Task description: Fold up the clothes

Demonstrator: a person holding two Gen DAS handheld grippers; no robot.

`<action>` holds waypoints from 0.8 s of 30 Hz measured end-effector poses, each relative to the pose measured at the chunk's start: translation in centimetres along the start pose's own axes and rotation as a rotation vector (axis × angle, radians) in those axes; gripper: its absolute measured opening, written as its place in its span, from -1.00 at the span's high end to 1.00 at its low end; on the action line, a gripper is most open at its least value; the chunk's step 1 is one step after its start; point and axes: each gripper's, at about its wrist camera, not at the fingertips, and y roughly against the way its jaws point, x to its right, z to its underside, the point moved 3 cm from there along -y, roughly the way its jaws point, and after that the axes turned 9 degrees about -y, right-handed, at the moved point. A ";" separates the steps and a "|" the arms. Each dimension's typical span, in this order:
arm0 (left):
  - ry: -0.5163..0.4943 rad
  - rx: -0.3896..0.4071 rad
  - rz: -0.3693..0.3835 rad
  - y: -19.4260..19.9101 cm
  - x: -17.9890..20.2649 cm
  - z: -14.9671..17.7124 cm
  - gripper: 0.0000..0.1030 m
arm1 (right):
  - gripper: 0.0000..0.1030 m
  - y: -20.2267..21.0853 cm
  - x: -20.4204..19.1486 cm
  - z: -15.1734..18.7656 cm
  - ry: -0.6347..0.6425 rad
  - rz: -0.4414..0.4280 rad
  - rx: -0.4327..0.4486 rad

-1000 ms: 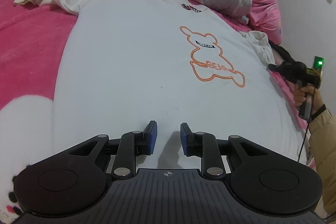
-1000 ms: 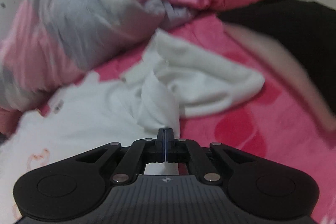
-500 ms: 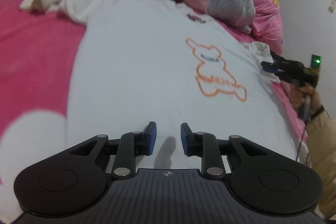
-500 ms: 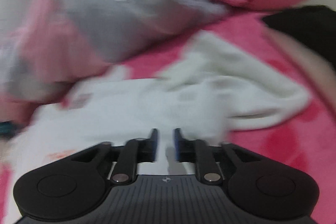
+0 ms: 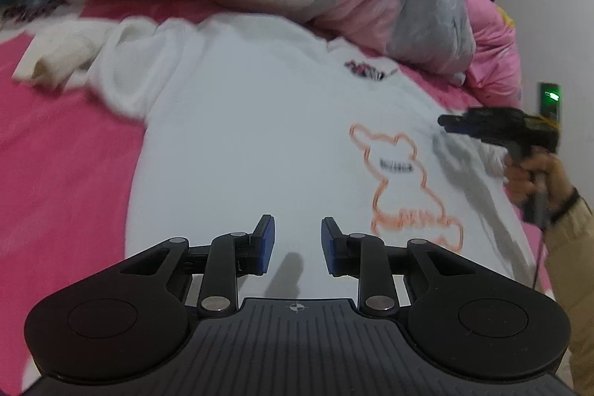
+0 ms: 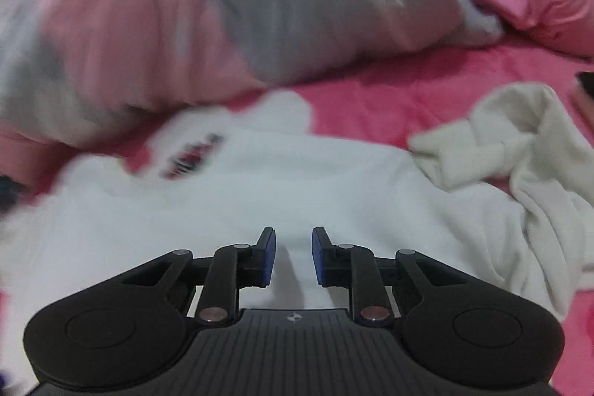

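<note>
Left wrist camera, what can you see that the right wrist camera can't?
Only the left wrist view shows the orange bear outline, the person's hand and the green light. Only the right wrist view shows the right tool's open blue pads. Both show the white sweatshirt, its bunched sleeve, the pink blanket and the pink-grey duvet.

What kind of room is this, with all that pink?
Most likely a bedroom: a white sweatshirt lies spread on a bed's pink blanket, with a rumpled pink and grey duvet heaped behind it.
</note>
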 end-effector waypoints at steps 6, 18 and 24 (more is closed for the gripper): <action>-0.015 0.048 0.053 -3.6 0.1 -3.4 0.48 | 0.54 0.0 -3.7 2.9 0.233 -0.053 -0.178; -0.037 0.076 0.060 -10.0 -1.8 -4.2 0.47 | 0.34 -1.8 -4.4 -3.7 0.270 0.081 0.036; 0.029 0.105 0.120 -10.0 -3.5 -3.7 0.47 | 0.20 -6.3 -4.0 -6.9 0.377 0.139 0.005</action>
